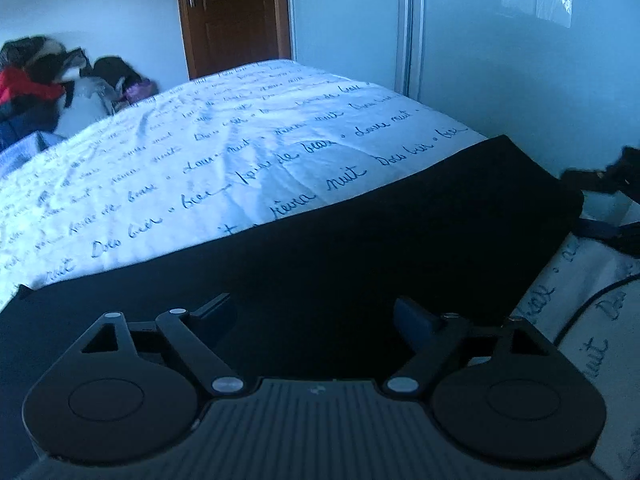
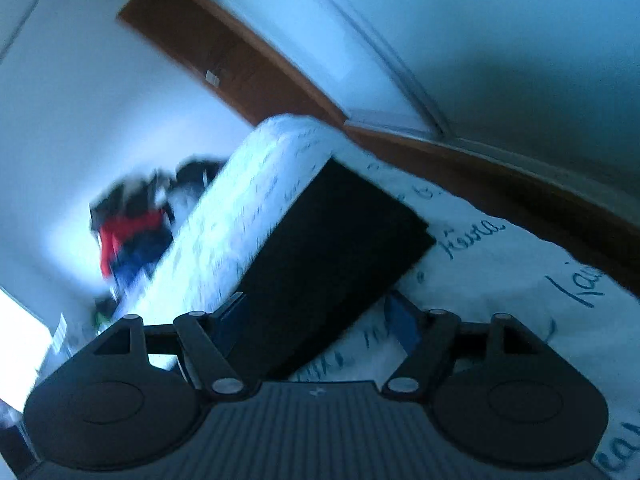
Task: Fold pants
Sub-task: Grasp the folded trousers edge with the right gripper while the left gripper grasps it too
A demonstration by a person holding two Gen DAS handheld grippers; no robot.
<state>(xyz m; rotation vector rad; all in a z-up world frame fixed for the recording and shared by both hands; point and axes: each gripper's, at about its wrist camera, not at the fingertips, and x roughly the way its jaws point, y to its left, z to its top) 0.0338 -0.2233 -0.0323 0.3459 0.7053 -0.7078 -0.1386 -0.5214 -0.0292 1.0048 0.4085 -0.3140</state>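
The bedsheet [image 1: 248,128] carries repeated blue handwritten script; "nuit", "bien" and "douce nuit" can be read, the rest is blurred.

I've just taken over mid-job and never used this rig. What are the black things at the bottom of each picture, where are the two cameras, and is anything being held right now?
There is no robot arm: a person carries a two-finger gripper in each hand, and a wide-angle camera on each looks forward along its fingers. The black shapes at the bottom are the grippers' own bodies and linkages.

The left wrist view shows the left gripper over the black pants, which lie flat as a neat rectangle on a bed with a white sheet printed with handwriting. The right wrist view is tilted and blurred; it shows the right gripper at the near end of the same pants.

Both grippers are open; neither holds anything. A pile of clothes lies beyond the bed.
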